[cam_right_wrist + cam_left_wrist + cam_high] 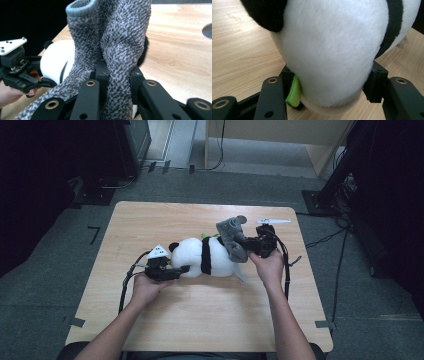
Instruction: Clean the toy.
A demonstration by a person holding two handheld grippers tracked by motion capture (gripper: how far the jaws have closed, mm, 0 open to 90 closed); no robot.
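Observation:
A white-and-black panda plush (192,256) lies on its side in the middle of the wooden table (200,320). My left gripper (182,269) is at its left end, and its jaws press on the white plush (332,50) from both sides. A green felt tag (294,93) sits against one pad. My right gripper (245,245) is at the panda's right end, shut on a grey knit sock (231,237). The sock's fabric (117,37) rises pinched between the right gripper (117,72) jaws, in front of the panda (56,61). The left gripper (47,82) is also visible beyond it.
A white strip (273,221) lies near the table's far right corner. Tape tabs (76,322) mark the near table edges. Cables trail from both grippers. Dark equipment stands (340,180) and floor cables surround the table on grey carpet.

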